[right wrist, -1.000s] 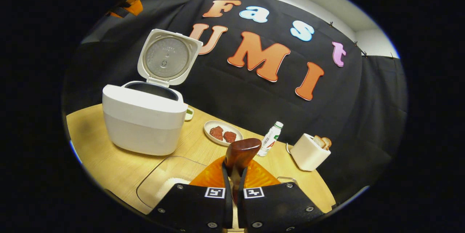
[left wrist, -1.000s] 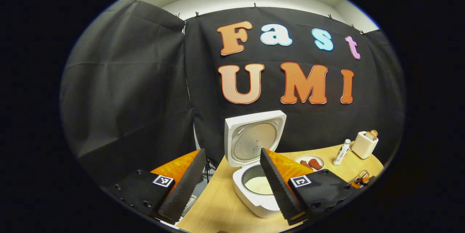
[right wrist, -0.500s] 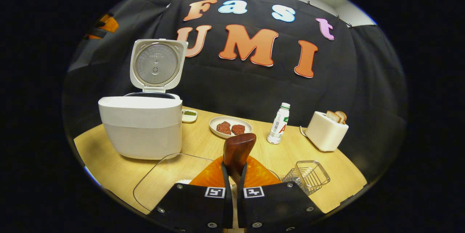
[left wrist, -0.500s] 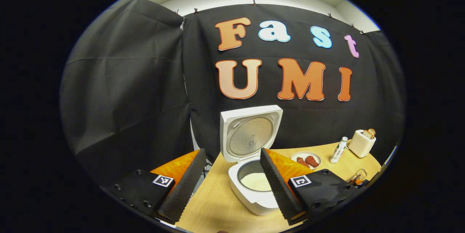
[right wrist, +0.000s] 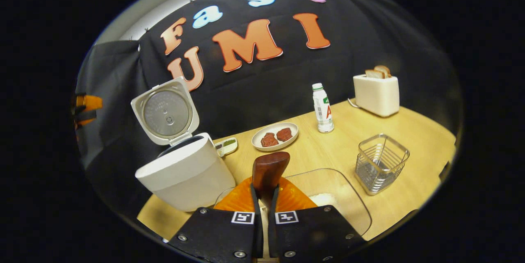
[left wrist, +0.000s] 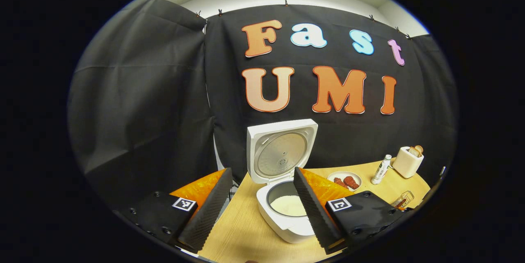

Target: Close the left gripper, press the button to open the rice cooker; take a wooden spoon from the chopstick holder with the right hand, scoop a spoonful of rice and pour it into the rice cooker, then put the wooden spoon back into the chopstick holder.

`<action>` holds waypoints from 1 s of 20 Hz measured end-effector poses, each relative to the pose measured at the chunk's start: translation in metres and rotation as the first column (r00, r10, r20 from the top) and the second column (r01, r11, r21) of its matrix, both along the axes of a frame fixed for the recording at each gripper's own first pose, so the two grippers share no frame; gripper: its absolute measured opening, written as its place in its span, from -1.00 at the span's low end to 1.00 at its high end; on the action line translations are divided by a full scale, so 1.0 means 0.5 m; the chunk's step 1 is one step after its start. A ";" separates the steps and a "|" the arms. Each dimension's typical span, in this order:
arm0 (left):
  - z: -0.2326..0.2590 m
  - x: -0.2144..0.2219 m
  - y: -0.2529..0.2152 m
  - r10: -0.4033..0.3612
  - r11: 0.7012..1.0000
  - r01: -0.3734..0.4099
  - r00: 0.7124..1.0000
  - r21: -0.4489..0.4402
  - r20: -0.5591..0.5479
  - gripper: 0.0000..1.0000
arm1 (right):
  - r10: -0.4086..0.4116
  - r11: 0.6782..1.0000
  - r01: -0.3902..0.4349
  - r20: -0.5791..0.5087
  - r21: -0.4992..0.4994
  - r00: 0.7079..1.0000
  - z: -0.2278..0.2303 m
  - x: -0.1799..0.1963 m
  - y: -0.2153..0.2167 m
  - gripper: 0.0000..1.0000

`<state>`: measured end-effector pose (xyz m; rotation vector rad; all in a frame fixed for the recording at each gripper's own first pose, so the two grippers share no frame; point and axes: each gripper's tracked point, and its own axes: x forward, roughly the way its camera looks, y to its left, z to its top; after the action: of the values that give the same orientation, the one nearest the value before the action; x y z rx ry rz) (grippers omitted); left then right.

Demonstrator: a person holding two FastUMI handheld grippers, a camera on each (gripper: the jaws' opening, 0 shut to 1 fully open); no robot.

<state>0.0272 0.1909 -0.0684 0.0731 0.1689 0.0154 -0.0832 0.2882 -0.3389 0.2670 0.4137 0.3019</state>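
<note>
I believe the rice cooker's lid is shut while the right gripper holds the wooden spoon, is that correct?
Not quite: the rice cooker has its lid standing open, as the right gripper view shows. The right gripper does hold the wooden spoon.

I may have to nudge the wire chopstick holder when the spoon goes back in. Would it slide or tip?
The chopstick holder is open wire, so it is probably light and may slide on the smooth wooden table. Its squat, broad shape suggests that tipping is less likely. The right claw grips the wooden spoon, whose long handle might lever it over.
</note>
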 end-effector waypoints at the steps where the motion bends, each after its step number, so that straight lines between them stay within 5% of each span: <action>1: 0.002 0.002 -0.002 -0.002 1.000 0.002 1.000 -0.001 0.001 1.00 | -0.007 0.999 0.007 -0.021 0.032 1.000 -0.005 0.000 0.001 -0.92; 5: -0.002 -0.001 -0.007 -0.009 1.000 0.009 1.000 -0.014 -0.005 1.00 | -0.096 0.968 0.128 -0.149 0.218 0.984 -0.027 0.006 -0.024 -0.92; 11: -0.008 0.000 -0.013 -0.014 1.000 0.014 1.000 -0.019 -0.015 1.00 | -0.171 0.832 0.324 -0.348 0.450 0.922 -0.064 0.008 -0.066 -0.92; 20: 0.002 0.004 -0.007 -0.010 1.000 0.010 1.000 -0.019 0.000 1.00 | -0.197 0.742 0.412 -0.416 0.529 0.888 -0.032 0.010 -0.122 -0.92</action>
<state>0.0292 0.1875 -0.0673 0.0548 0.1686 0.0035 -0.0784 0.2274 -0.3550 1.0301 0.5944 0.0431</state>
